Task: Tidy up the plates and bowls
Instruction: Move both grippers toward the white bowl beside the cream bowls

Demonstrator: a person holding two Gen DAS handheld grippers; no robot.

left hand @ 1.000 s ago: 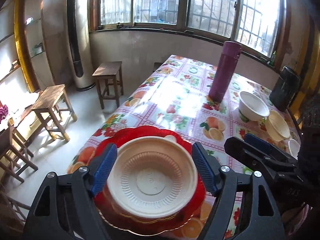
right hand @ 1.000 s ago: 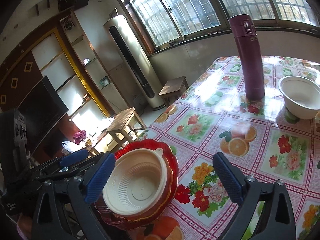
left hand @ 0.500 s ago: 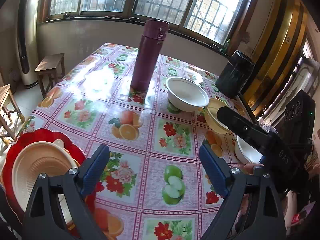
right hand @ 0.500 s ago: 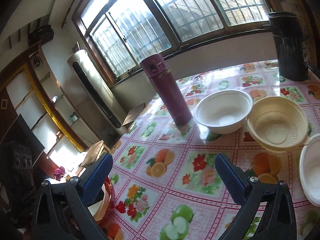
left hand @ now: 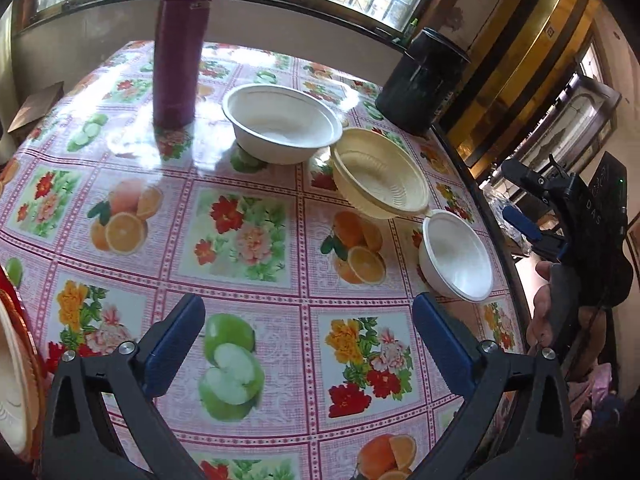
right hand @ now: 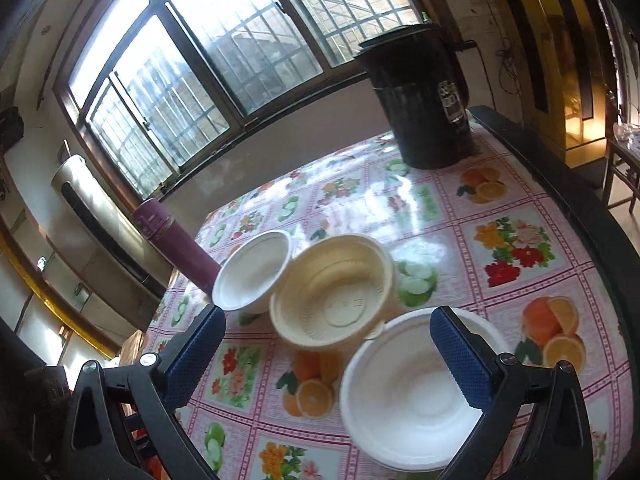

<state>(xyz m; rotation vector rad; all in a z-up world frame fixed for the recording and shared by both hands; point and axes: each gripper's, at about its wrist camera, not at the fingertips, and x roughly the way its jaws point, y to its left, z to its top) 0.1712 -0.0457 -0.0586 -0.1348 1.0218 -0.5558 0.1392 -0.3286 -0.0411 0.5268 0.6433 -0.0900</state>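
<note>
Evidently the three loose bowls sit in a touching chain so they can be gathered one by one: the large white round bowl (left hand: 282, 124) beside the tall maroon flask (left hand: 180, 44), the ribbed cream plastic bowl (left hand: 380, 180) leaning its rim against it, and the small white bowl (left hand: 456, 256) nearest the table's right edge. The left gripper (left hand: 308, 344) hovers over bare flowered oilcloth (left hand: 240, 240) with its blue pads wide apart and nothing between them. The right gripper (right hand: 328, 356) also stands apart and empty, its right pad over the small white bowl, which looks like the next pick.

Only the left view shows the red plate with a cream bowl on it (left hand: 16, 360) at the far left edge, probably the stack being built, and the right gripper from outside, off the table's edge. Only the right view shows the cream bowl's moulded bottom and the black cylindrical canister (right hand: 424, 100) in full.
</note>
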